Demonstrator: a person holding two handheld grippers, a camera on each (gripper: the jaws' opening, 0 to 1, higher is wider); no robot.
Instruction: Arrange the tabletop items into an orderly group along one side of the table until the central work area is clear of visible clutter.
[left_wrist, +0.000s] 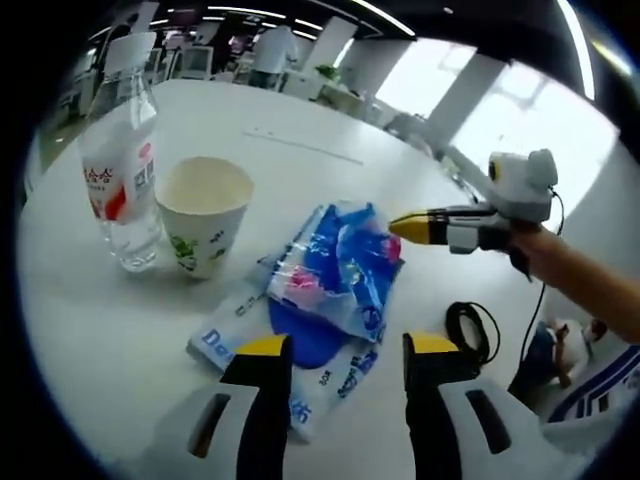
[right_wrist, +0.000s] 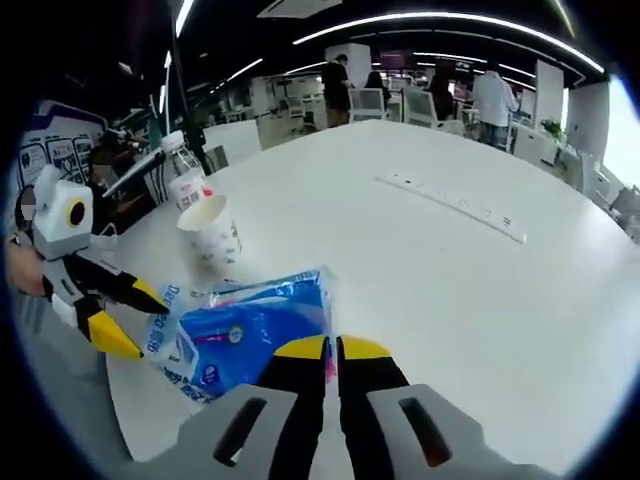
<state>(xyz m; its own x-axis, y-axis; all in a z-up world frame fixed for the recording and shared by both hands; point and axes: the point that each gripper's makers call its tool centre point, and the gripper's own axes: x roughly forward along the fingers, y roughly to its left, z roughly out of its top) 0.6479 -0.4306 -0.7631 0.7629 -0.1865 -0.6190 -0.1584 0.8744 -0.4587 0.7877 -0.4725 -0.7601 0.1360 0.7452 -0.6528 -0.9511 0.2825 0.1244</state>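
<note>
Two blue and white tissue packets lie overlapped near the white table's (left_wrist: 330, 110) edge. The upper packet (left_wrist: 340, 262) (right_wrist: 250, 332) has its edge pinched in my right gripper (left_wrist: 398, 228) (right_wrist: 332, 350), whose jaws are shut on it. The lower packet (left_wrist: 228, 350) (right_wrist: 165, 312) lies flat beneath. My left gripper (left_wrist: 347, 348) (right_wrist: 133, 320) hovers open just before both packets, holding nothing. Left of them stand a white paper cup (left_wrist: 205, 215) (right_wrist: 212, 232) and a clear water bottle (left_wrist: 124, 170) (right_wrist: 184, 176) with a red and white label, side by side.
A long white power strip (left_wrist: 300, 146) (right_wrist: 452, 206) lies across the far middle of the table (right_wrist: 470, 310). A black cable loop (left_wrist: 470, 332) hangs past the table edge. A person's arm (left_wrist: 585, 275) reaches in from the right. Office chairs and people stand far behind.
</note>
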